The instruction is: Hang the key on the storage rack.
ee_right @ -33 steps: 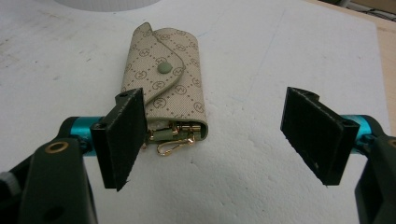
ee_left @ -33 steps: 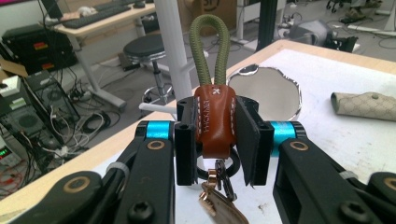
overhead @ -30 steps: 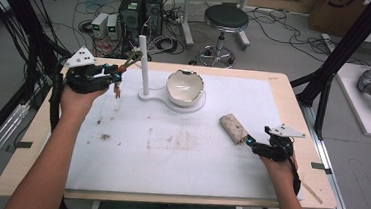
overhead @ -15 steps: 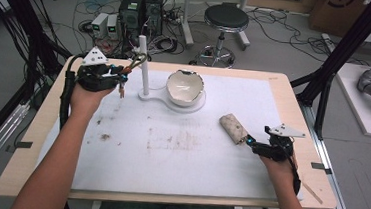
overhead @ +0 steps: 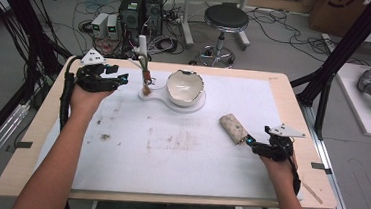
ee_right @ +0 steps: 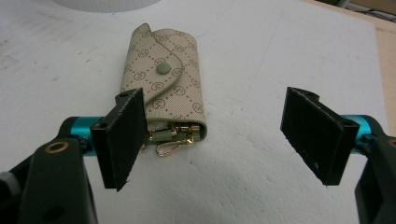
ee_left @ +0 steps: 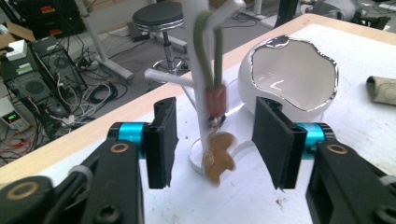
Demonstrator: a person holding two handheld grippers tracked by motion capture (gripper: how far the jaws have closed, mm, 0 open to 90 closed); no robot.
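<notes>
- High view: left gripper point(overhead: 120, 79) held level at the far left of the table, forearm stretched up from the near edge, tips aimed right at a white post stand with side pegs point(overhead: 142, 56). Jaws just been opening, nothing pressed between them.
- Hanging from a peg on that stand, a small brown bear-shaped charm on an olive-green cord point(overhead: 146, 84), just clear of the left gripper's tips.
- Just right of the stand, on the same white base, a white apple-shaped ceramic bowl with a silver rim point(overhead: 185, 87).
- Right gripper point(overhead: 248, 142) low at the near right, wrist resting on the white mat covering the wooden table point(overhead: 168, 173), tips pointing left and far towards a beige monogram-patterned key pouch point(overhead: 233, 128) lying flat.
- Beyond the far edge, a round black stool point(overhead: 225, 18) and power-supply boxes amid floor cables point(overhead: 130, 15).
- Left gripper view: black pads point(ee_left: 161, 140) parted, with the charm dangling in the gap and touching neither; cord looped over a peg above; bowl behind the right-hand pad, partly hidden by it.
- Right gripper view: pads point(ee_right: 123, 135) standing wide apart; pouch lying ahead, flap snapped shut with a green stud, its near end with gold clasps just behind the left pad, right pad well clear of it. No grip on it.
</notes>
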